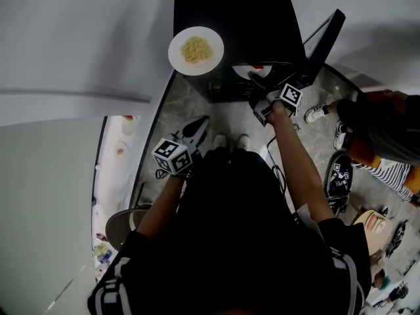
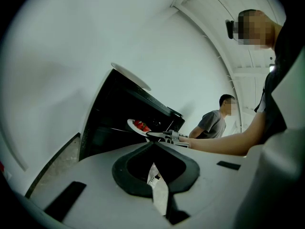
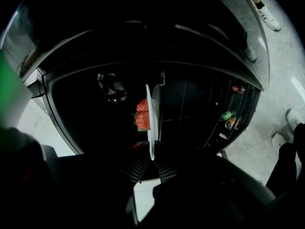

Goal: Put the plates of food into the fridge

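Now the right gripper (image 3: 151, 157) pinches the strawberry plate (image 3: 153, 116) (left gripper (image 2: 153, 145) closed, empty).

Fridge (image 1: 249, 18): black, low, standing on the floor, with its door (image 1: 323, 39) swung open at the right side.
On its flat top: one white plate (image 1: 176, 56) bearing a heap of yellow food (image 1: 196, 48), set at the near left corner.
Door shelf: a few small cans (image 3: 228, 118).
Floor (image 1: 230, 120): grey speckled stone, bearing the fridge.
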